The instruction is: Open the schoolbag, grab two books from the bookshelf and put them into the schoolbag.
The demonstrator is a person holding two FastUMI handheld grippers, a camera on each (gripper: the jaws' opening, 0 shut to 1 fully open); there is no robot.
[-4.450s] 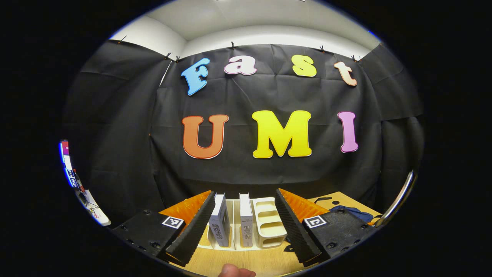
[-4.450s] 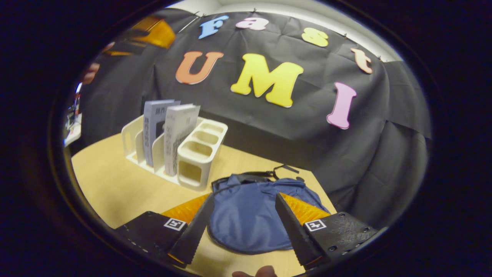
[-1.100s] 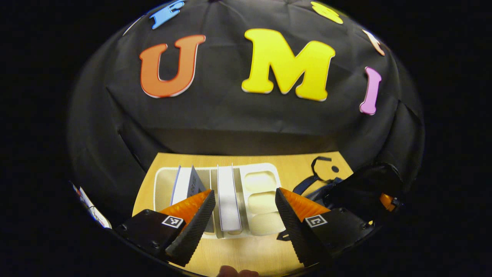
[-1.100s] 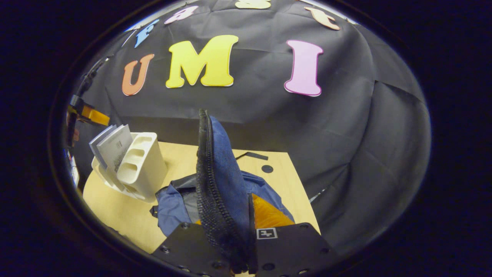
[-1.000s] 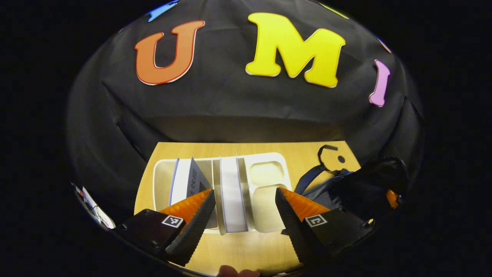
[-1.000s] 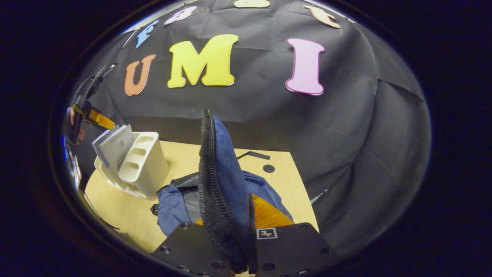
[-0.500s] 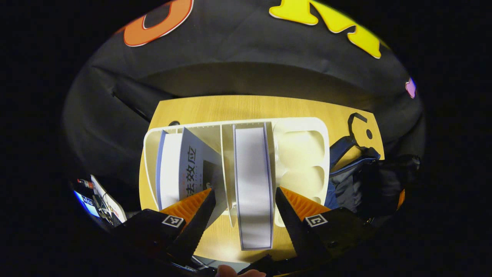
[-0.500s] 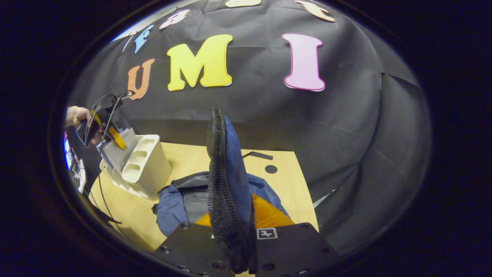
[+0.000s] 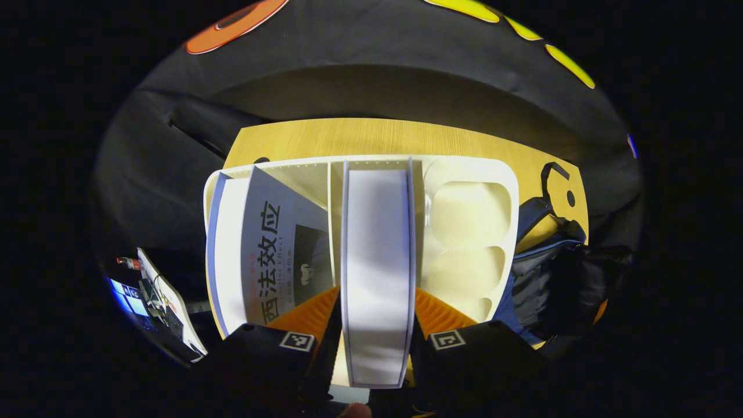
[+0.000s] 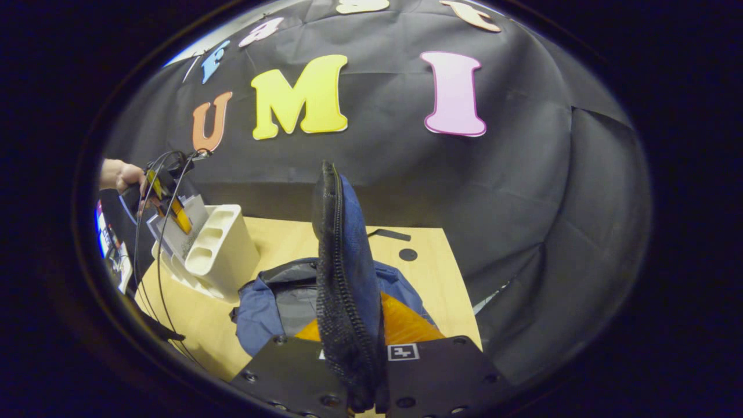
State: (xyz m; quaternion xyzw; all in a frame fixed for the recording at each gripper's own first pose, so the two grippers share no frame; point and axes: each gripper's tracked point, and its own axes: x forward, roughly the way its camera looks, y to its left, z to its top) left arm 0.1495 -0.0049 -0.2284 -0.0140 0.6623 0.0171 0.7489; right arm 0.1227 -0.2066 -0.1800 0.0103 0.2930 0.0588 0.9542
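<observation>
In the left gripper view, far to the left and past the counter's edge, some small things sit blurred and too small to tell. Next comes the white bookshelf (image 9: 278, 168), which stands on the wooden counter (image 9: 348, 136). In its left slot a grey book (image 9: 273, 244) leans to one side. In the next slot a white book (image 9: 377, 261) stands upright, seen from above. The left gripper (image 9: 374, 334) has its jaws closed on this white book, one finger pressing on each side of it near the front end. To the right of that book the bookshelf has three small cups. Further right, the blue schoolbag (image 9: 543, 261) lies on the counter, just beside the bookshelf. In the right gripper view, a hand (image 10: 119, 174) at the far left holds the left gripper over the bookshelf (image 10: 223, 249), with the books poking up beside it. To the right of the bookshelf the schoolbag (image 10: 261, 307) lies open on the counter (image 10: 290, 238). Its flap (image 10: 342, 261) stands straight up in the middle of the view, with the zipper running along its edge. The right gripper (image 10: 363, 371) has its jaws clamped together on the bottom of this flap and holds it up.
</observation>
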